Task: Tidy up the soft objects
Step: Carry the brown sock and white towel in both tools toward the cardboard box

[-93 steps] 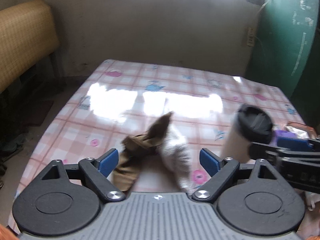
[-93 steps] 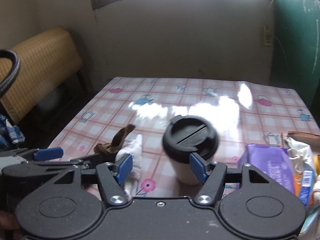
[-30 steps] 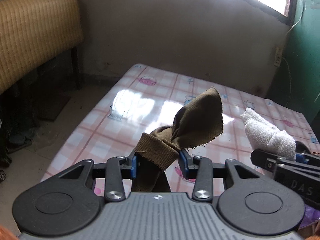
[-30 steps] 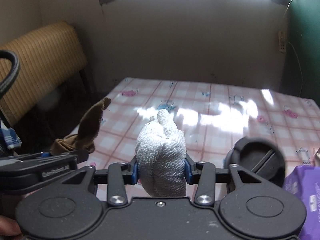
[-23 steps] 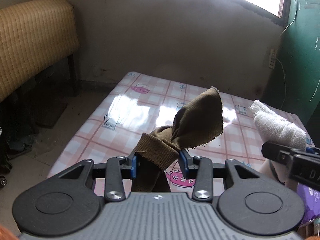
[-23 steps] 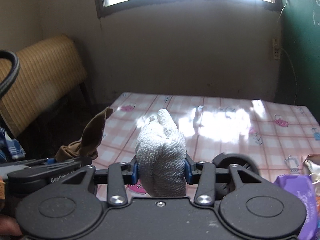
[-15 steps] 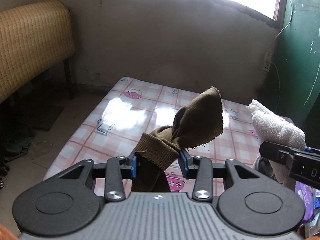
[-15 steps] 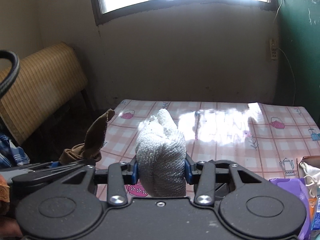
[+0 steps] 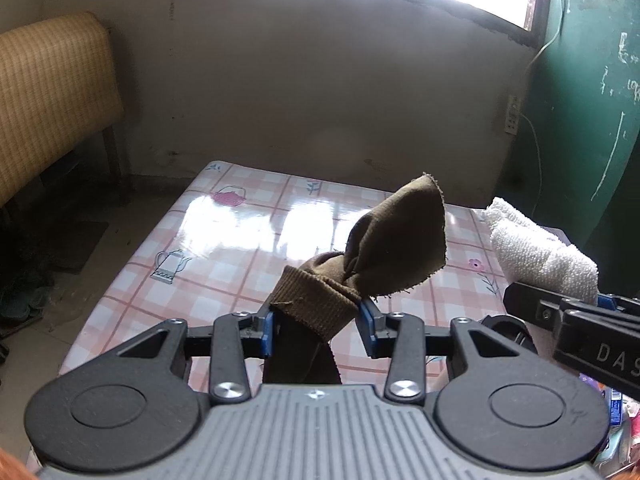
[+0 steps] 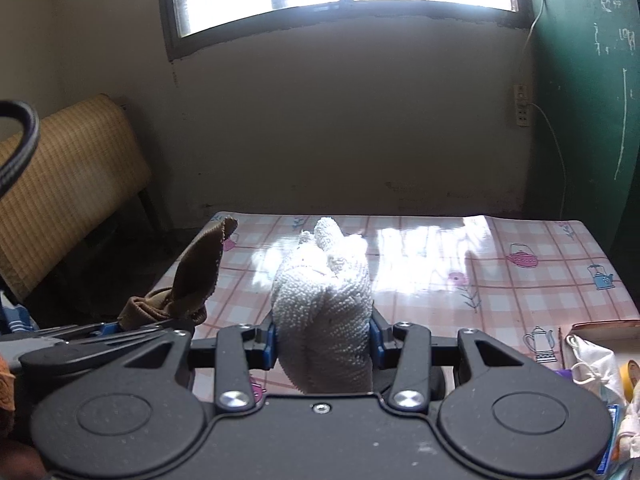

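My left gripper (image 9: 318,330) is shut on a brown cloth (image 9: 384,252), held up above the table with its free end sticking upward. The brown cloth also shows at the left of the right wrist view (image 10: 192,276). My right gripper (image 10: 322,342) is shut on a white towel (image 10: 324,300), also lifted off the table. The white towel shows at the right edge of the left wrist view (image 9: 536,252), above the right gripper's black body. The two grippers are side by side, left of each other's views.
The table (image 10: 520,292) has a pink checked oilcloth with teapot prints. A black-lidded cup (image 9: 508,330) is partly hidden low behind the grippers. Packets and a white bag (image 10: 592,360) lie at the table's right edge. A woven bench (image 9: 48,92) stands at the left.
Both grippers have risen and tilted up with their cloths still held; more of the wall and window shows. Three seconds ago both were open over the cloths and cup on the table.
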`<state>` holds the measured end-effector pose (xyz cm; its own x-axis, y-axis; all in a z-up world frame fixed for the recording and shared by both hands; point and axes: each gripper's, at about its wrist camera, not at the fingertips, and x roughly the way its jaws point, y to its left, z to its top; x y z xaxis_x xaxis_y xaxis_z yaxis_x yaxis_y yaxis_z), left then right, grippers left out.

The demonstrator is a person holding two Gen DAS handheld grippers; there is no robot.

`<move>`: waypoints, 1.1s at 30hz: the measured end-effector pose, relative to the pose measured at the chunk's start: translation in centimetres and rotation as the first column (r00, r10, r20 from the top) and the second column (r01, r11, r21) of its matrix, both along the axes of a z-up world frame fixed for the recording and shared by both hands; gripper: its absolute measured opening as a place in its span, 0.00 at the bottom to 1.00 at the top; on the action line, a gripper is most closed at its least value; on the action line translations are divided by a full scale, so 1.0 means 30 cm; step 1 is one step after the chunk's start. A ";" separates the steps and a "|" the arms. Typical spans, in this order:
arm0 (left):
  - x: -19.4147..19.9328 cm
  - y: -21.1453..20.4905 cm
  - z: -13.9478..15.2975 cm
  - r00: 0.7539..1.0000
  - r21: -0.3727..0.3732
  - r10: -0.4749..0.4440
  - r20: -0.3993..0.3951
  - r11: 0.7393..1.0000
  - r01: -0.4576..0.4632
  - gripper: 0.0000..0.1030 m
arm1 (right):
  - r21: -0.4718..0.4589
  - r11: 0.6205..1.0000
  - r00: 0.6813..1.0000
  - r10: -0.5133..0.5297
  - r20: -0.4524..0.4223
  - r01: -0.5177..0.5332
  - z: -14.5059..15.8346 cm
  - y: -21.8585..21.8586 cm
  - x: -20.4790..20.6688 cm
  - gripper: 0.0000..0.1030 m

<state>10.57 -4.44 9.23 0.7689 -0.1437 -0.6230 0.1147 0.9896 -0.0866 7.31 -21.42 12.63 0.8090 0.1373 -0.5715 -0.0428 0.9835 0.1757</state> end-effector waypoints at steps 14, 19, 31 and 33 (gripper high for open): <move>0.012 -0.112 -0.013 0.998 0.022 -0.060 -0.011 0.998 0.060 0.40 | 0.005 0.999 0.998 -0.054 -0.008 0.054 -0.004 -0.107 -0.005 0.49; 0.009 -0.147 -0.022 0.997 0.026 -0.081 -0.015 0.996 0.081 0.40 | 0.007 0.997 0.997 -0.072 -0.012 0.072 -0.007 -0.147 -0.011 0.50; -0.001 -0.222 -0.029 0.993 0.032 -0.119 -0.014 0.992 0.119 0.40 | 0.012 0.994 0.994 -0.109 -0.014 0.109 -0.003 -0.217 -0.041 0.50; -0.002 -0.234 -0.031 0.992 0.033 -0.127 -0.015 0.991 0.127 0.40 | 0.012 0.993 0.993 -0.116 -0.014 0.116 -0.004 -0.229 -0.043 0.50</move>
<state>10.52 -11.45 8.30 0.7377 -0.2186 -0.6388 0.2387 0.9695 -0.0561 6.03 -28.29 12.51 0.8122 0.0504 -0.5812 0.0740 0.9793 0.1884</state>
